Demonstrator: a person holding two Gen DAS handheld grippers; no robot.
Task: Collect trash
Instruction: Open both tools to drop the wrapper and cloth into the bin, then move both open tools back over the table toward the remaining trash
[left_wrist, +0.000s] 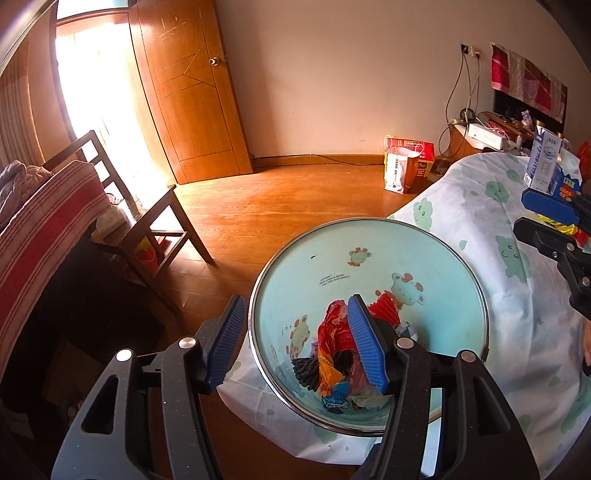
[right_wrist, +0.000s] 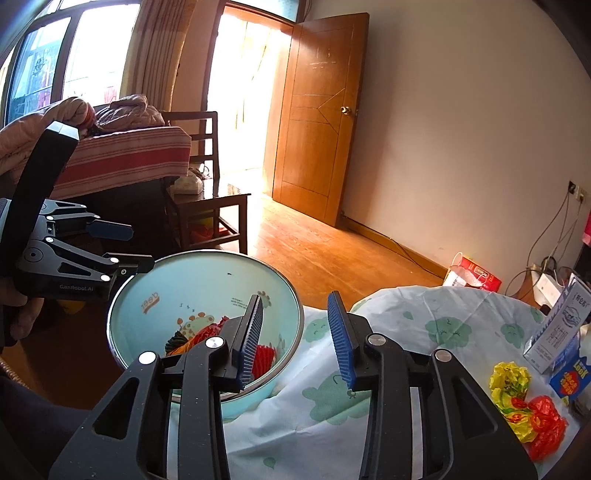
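Left gripper (left_wrist: 295, 347) wide open, empty, straddling bin (left_wrist: 369, 236) rim | right gripper (right_wrist: 295, 343) open, empty | wrappers (right_wrist: 524, 406) on table (right_wrist: 424, 332), right of bin | likely light, crinkly, slippery: pinch a bunched fold

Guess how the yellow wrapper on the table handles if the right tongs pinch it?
The yellow wrapper looks like crumpled thin film, so probably floppy and very light. It would likely crush flat between the pads rather than resist. Its glossy surface may slip; the ribbed pads should help.
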